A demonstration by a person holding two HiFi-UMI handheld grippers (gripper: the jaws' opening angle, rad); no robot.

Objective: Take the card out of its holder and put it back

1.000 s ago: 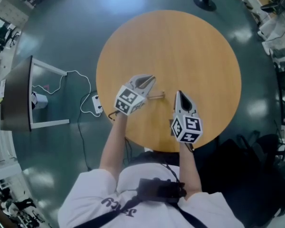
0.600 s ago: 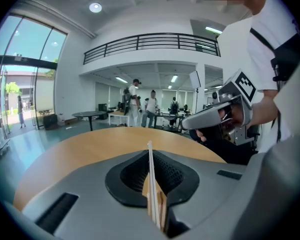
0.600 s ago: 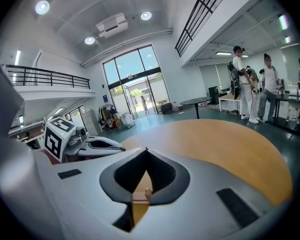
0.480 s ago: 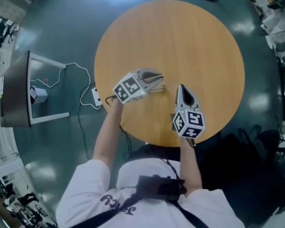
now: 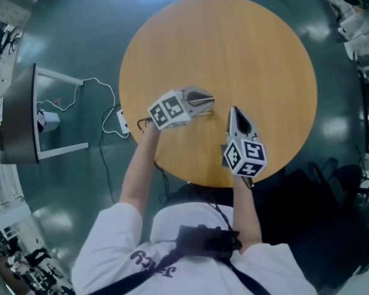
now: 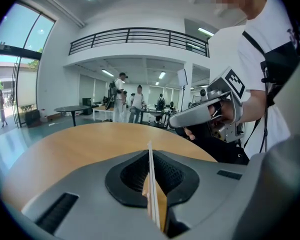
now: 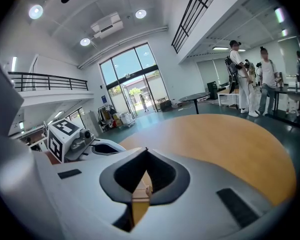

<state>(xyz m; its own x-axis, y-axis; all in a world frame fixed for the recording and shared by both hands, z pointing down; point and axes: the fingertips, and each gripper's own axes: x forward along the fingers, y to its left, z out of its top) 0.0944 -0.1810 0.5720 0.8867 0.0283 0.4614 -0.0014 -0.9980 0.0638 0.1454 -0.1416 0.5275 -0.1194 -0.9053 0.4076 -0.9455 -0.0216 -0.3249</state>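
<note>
Table (image 5: 234, 48): round, wooden, fills my head view, with both grippers over its near half. Left gripper (image 5: 209, 101) points across toward the right one. Its jaws are clamped on the card (image 6: 151, 184), a thin white sheet standing edge-on between the pads. Right gripper (image 5: 234, 112) sits just beside it with its jaw tips pressed together. Small wood-coloured piece (image 7: 140, 189) shows in the hollow behind those tips; I cannot tell whether it is pinched.
</note>
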